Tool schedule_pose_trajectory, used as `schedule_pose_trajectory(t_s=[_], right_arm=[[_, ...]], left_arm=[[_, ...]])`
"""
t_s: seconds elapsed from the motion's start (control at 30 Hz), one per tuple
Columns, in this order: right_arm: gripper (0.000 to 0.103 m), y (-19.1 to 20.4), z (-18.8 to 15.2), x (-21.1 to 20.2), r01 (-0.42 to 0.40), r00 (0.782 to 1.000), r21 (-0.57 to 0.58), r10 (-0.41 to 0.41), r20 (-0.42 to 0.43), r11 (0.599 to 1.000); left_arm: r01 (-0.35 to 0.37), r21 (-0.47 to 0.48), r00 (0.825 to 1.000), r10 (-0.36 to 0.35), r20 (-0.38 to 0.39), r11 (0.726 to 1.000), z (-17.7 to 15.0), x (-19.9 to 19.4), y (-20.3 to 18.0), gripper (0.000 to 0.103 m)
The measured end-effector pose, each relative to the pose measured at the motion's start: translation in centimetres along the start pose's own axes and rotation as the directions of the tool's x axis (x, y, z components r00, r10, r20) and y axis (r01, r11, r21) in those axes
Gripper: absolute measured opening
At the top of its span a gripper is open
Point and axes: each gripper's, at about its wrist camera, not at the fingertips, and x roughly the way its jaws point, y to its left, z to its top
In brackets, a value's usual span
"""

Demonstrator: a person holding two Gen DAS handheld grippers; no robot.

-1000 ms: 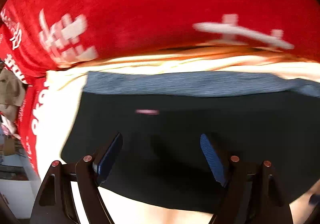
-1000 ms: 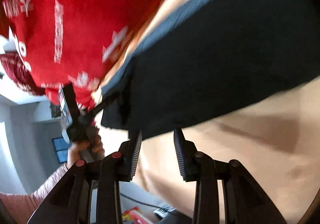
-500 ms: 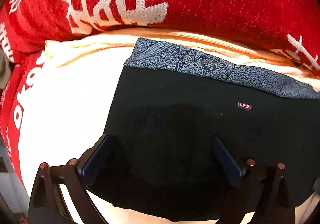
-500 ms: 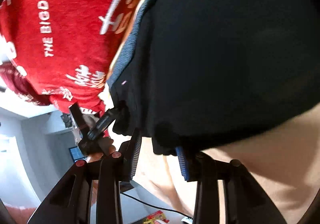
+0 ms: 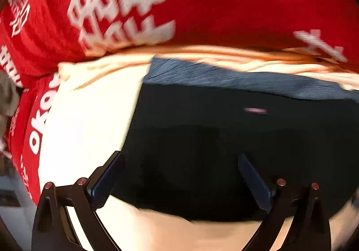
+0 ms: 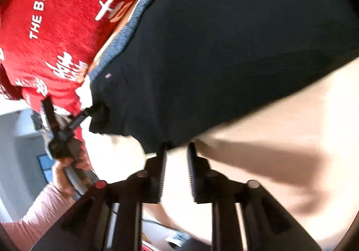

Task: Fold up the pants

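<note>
Black pants (image 5: 224, 139) with a grey patterned waistband (image 5: 224, 78) lie flat on a cream sheet (image 5: 89, 116). My left gripper (image 5: 179, 155) is wide open just above them, its left finger at the pants' left edge, nothing pinched. In the right wrist view the pants (image 6: 224, 49) fill the upper right. My right gripper (image 6: 177, 146) has a narrow gap and its jaws are opening; the pants' near hem sits at the fingertips, with cream sheet showing between the pads. The left gripper (image 6: 69, 112), held by a hand (image 6: 67, 161), stands at the pants' far corner.
A red blanket with white lettering (image 5: 202, 4) is bunched along the far side of the sheet, also in the right wrist view (image 6: 56, 27). A pink sleeve (image 6: 40, 210) reaches in from the lower left. The bed edge and floor clutter (image 6: 157, 239) lie below.
My left gripper has opened wider and slid toward the pants' left edge. My right gripper has narrowed and come up to the pants' near hem.
</note>
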Motion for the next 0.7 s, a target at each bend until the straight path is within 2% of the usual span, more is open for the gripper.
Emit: schedule_pose_trajectory(t_s=[0.07,0.1,0.2,0.3,0.37,0.4,0.43,0.53,0.6,0.67,0.7], right_arm=[[0.023,-0.2,0.4,-3.4,0.065,0.995,-0.053,-0.061,0.075,0.996],[0.023,-0.3,0.9,-5.4,0.123,0.985,-0.078,-0.112,0.134,0.989],[0.023,-1.5,3.3,-9.3,0.272,0.935,-0.088,-0.241,0.262,0.958],[0.023,-3.3,6.2,-9.5,0.348,0.906,-0.057,-0.321,0.275,0.936],[0.017,-4.9,7.0,-8.2,0.411,0.891,-0.072,-0.384,0.241,0.909],[0.017,-5.4,6.7,-8.2,0.396,0.896,-0.084,-0.364,0.255,0.915],[0.017,-5.5,6.3,-8.5,0.385,0.897,-0.095,-0.348,0.274,0.918],[0.017,-5.9,5.2,-8.9,0.386,0.9,-0.106,-0.35,0.259,0.916],[0.016,-6.1,5.3,-9.4,0.364,0.909,-0.068,-0.338,0.243,0.929],[0.017,-5.7,5.9,-9.9,0.352,0.914,-0.018,-0.34,0.219,0.936],[0.023,-5.6,6.0,-10.2,0.35,0.916,-0.012,-0.339,0.214,0.937]], left_arm=[[0.075,0.05,0.997,-0.075,0.016,0.996,-0.2,-1.7,-2.6,0.102],[0.117,0.077,0.993,-0.119,0.019,0.99,-0.3,-2.3,-4.3,0.102],[0.214,0.123,0.976,-0.217,0.013,0.969,-0.4,-2.8,-9.9,0.102],[0.259,0.107,0.966,-0.258,-0.022,0.96,-0.3,-1.2,-15.1,0.102],[0.23,0.115,0.972,-0.224,-0.066,0.966,-1.0,0.6,-17.0,0.102],[0.22,0.123,0.974,-0.211,-0.082,0.968,-1.6,1.4,-17.3,0.102],[0.236,0.105,0.972,-0.232,-0.045,0.966,-2.1,1.4,-16.8,0.102],[0.262,0.086,0.964,-0.257,-0.069,0.961,-2.4,1.7,-15.3,0.102],[0.236,0.121,0.97,-0.227,-0.083,0.964,-2.1,1.5,-14.5,0.102],[0.195,0.168,0.98,-0.188,-0.059,0.966,-1.2,0.4,-14.0,0.102],[0.174,0.184,0.985,-0.172,-0.029,0.967,-0.9,0.0,-13.2,0.102]])
